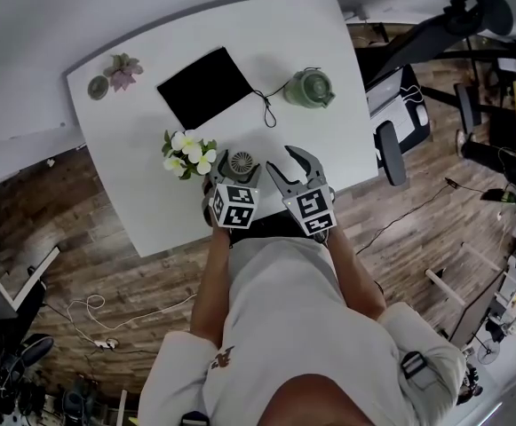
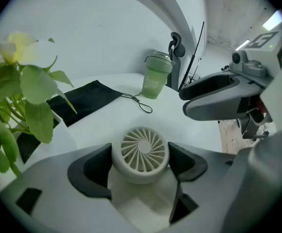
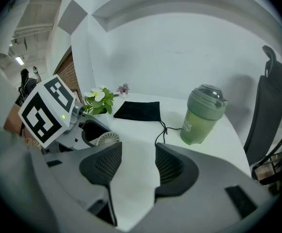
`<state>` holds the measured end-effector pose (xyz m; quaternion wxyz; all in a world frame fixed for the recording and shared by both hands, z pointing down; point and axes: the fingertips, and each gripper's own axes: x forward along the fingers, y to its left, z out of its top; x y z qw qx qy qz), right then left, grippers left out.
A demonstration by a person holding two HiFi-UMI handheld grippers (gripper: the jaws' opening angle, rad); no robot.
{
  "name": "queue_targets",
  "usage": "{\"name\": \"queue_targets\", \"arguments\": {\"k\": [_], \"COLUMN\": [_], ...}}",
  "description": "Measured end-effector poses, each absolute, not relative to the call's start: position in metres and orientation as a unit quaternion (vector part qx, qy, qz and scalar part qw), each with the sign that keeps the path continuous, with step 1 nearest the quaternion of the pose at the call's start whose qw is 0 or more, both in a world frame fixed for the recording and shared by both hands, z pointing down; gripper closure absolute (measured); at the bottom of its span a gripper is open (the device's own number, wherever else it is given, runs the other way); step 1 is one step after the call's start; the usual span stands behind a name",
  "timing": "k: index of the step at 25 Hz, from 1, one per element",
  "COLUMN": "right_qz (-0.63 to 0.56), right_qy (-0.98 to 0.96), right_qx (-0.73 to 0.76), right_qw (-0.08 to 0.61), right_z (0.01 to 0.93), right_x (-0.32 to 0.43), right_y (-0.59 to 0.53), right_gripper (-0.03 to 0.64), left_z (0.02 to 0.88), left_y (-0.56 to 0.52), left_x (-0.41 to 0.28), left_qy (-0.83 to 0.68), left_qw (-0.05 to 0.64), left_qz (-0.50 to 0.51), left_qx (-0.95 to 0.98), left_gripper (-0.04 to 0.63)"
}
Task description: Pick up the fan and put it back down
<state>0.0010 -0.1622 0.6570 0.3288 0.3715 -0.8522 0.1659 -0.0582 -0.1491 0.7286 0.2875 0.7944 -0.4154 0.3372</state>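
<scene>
The small round white fan (image 1: 241,161) (image 2: 140,154) stands on the white table (image 1: 142,211) near its front edge, its grille facing up. My left gripper (image 1: 238,170) (image 2: 140,165) straddles it with both dark pads beside the housing; a narrow gap shows on the right side, so the jaws are open. My right gripper (image 1: 291,169) (image 3: 138,166) hovers just to the right of the fan, open with only bare tabletop between its fingers. In the right gripper view the fan (image 3: 107,138) peeks out between the left gripper's jaws.
A vase of white flowers (image 1: 189,153) (image 2: 19,76) stands close to the left of the fan. Behind lie a black pouch (image 1: 206,86) with a cord and a green lidded cup (image 1: 309,88) (image 3: 202,114). A small plant (image 1: 123,69) sits at the far left. An office chair (image 1: 391,149) stands at the right.
</scene>
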Motion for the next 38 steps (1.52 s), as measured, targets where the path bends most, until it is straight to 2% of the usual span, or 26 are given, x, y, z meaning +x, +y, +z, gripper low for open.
{"name": "queue_targets", "arguments": {"k": [13,33,38], "right_qz": [0.146,0.054,0.042], "right_qy": [-0.866,-0.915,-0.924], "right_qx": [0.363,0.317,0.312], "right_qw": [0.311,0.242,0.215], "right_z": [0.639,0.545,0.514], "right_x": [0.010,0.020,0.018], "right_y": [-0.160,-0.162,-0.166], "right_gripper": [0.397,0.397,0.397], "left_z": [0.697,0.581,0.539], "left_y": [-0.155,-0.149,-0.150], "left_x": [-0.053,-0.062,-0.069], "left_qy": [-0.447,-0.570,-0.594], "left_qw": [0.256,0.181,0.143], "left_qz": [0.320,0.234,0.205], "left_qx": [0.795,0.767,0.764], "left_gripper": [0.235,0.235,0.235]}}
